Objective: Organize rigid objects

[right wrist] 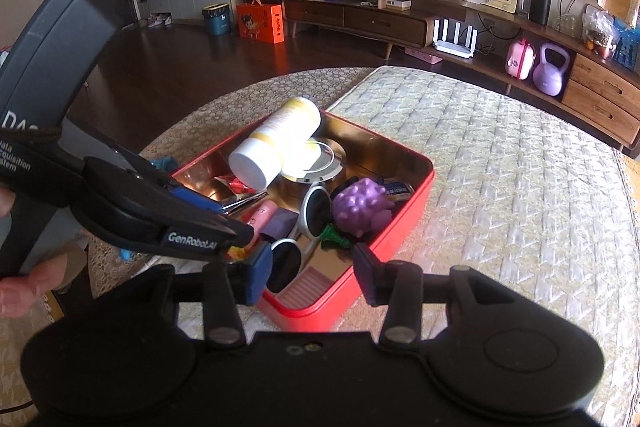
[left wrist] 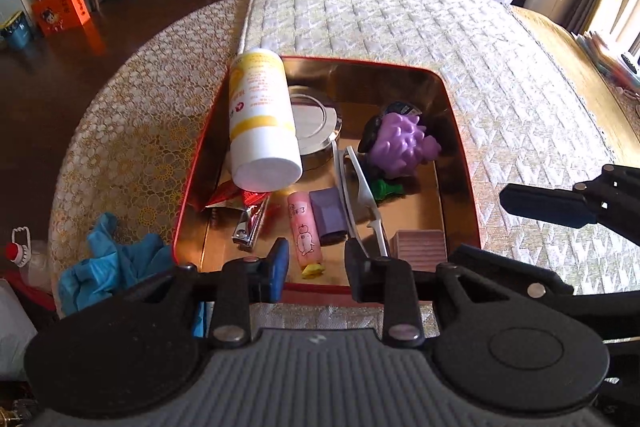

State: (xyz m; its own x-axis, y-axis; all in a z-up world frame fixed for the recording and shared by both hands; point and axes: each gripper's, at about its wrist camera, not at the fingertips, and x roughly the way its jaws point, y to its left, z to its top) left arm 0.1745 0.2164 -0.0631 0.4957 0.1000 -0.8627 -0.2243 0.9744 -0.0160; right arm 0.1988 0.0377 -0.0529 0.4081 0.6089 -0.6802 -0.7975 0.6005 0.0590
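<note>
Two grippers hovered at the near rim of the red tin box (left wrist: 460, 131) on the quilted desk (left wrist: 520, 87). The left gripper (left wrist: 316, 265) and the right gripper (right wrist: 312, 269) both had their fingers parted, holding nothing. Inside the box, a white-and-yellow bottle (left wrist: 262, 119) leaned on the left wall, sunglasses (right wrist: 316, 207) lay beside a purple spiky toy (left wrist: 400, 141).

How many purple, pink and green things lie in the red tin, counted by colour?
Purple: 2, the spiky toy and the small block
Pink: 2, the tube and the ribbed block
Green: 1, the toy piece
Total: 5
</note>
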